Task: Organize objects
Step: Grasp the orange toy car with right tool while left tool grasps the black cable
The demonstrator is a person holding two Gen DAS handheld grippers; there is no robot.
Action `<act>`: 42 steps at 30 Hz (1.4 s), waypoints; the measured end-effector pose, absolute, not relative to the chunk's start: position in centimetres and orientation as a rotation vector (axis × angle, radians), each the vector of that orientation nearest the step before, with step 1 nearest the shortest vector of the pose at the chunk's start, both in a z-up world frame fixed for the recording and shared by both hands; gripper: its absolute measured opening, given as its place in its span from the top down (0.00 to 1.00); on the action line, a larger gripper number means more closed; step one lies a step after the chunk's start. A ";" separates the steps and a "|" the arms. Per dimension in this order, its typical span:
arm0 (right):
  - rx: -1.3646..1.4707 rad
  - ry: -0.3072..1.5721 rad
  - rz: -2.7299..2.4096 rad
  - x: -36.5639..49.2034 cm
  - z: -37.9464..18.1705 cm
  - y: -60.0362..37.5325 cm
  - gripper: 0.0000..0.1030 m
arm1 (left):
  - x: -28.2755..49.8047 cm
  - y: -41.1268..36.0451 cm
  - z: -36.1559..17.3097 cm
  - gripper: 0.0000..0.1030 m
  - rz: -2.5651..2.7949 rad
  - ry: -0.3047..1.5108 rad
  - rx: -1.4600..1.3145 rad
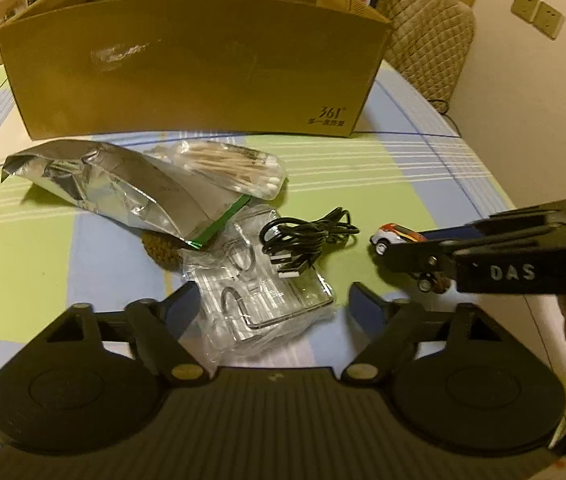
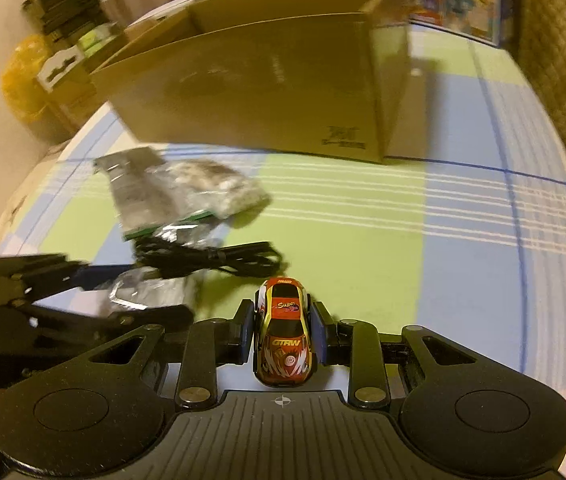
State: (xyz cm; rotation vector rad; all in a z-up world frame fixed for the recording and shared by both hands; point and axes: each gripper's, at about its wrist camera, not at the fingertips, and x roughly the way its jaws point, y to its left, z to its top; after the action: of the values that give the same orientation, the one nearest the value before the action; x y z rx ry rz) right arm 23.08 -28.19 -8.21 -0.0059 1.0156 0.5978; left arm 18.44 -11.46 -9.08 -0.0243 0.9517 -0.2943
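Observation:
My right gripper (image 2: pixel 283 320) is shut on a small red and orange toy car (image 2: pixel 285 336), gripping its sides; it also shows in the left wrist view (image 1: pixel 393 236), held at the right. My left gripper (image 1: pixel 271 300) is open, its jaws on either side of a clear plastic package (image 1: pixel 267 296). On the table lie a coiled black USB cable (image 1: pixel 307 240), a silver foil bag (image 1: pixel 123 188) and a clear pack of cotton swabs (image 1: pixel 235 168). An open cardboard box (image 1: pixel 195 64) stands behind them.
A striped green and blue tablecloth (image 1: pixel 383 168) covers the table. A brown knitted item (image 1: pixel 163 248) lies partly under the foil bag. A quilted chair back (image 1: pixel 427 28) stands behind the box. A padlock and yellow bag (image 2: pixel 43 40) are at the far left.

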 end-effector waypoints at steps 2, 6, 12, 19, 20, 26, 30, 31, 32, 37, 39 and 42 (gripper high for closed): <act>-0.020 1.021 0.640 22.8 -8.3 -27.4 0.74 | 18.4 -11.1 -9.0 0.42 -0.313 0.958 -0.030; -0.064 1.038 0.745 22.0 -8.4 -25.3 0.74 | 17.4 -10.0 -8.5 0.46 -0.355 0.979 0.038; -0.113 1.068 0.887 20.6 -8.8 -21.3 0.74 | 15.2 -6.4 -8.2 0.46 -0.442 1.020 0.074; -0.014 1.000 0.831 21.6 -7.6 -21.1 0.74 | 13.8 -3.1 -8.1 0.46 -0.436 1.025 0.093; -0.014 1.002 0.818 21.8 -7.6 -21.1 0.74 | 13.7 -2.8 -8.0 0.46 -0.425 1.023 0.098; -0.059 1.024 0.779 21.6 -8.4 -20.8 0.74 | 13.8 -1.2 -7.6 0.44 -0.364 1.008 0.110; -0.057 1.023 0.770 21.9 -8.3 -21.0 0.74 | 13.8 -0.4 -7.5 0.28 -0.304 0.989 0.089; -0.055 1.021 0.766 22.0 -8.3 -21.0 0.74 | 13.9 -0.4 -7.4 0.27 -0.294 0.978 0.079; -0.054 1.020 0.763 22.0 -8.3 -21.1 0.74 | 13.9 -0.4 -7.2 0.27 -0.283 0.964 0.073; -0.045 1.017 0.751 22.1 -8.2 -21.4 0.74 | 14.3 -1.6 -6.2 0.33 -0.305 0.901 0.109; -0.048 1.016 0.748 22.1 -8.1 -21.4 0.74 | 14.7 -2.3 -6.0 0.51 -0.322 0.900 0.142; -0.044 1.012 0.746 22.1 -7.9 -21.5 0.74 | 15.5 -2.9 -6.1 0.61 -0.344 0.916 0.185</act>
State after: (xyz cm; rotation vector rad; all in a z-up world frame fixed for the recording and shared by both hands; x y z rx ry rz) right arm 22.12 -21.52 -7.92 -0.0442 1.0120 0.7462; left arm 15.45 -2.91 -6.09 0.1847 0.9155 -0.3442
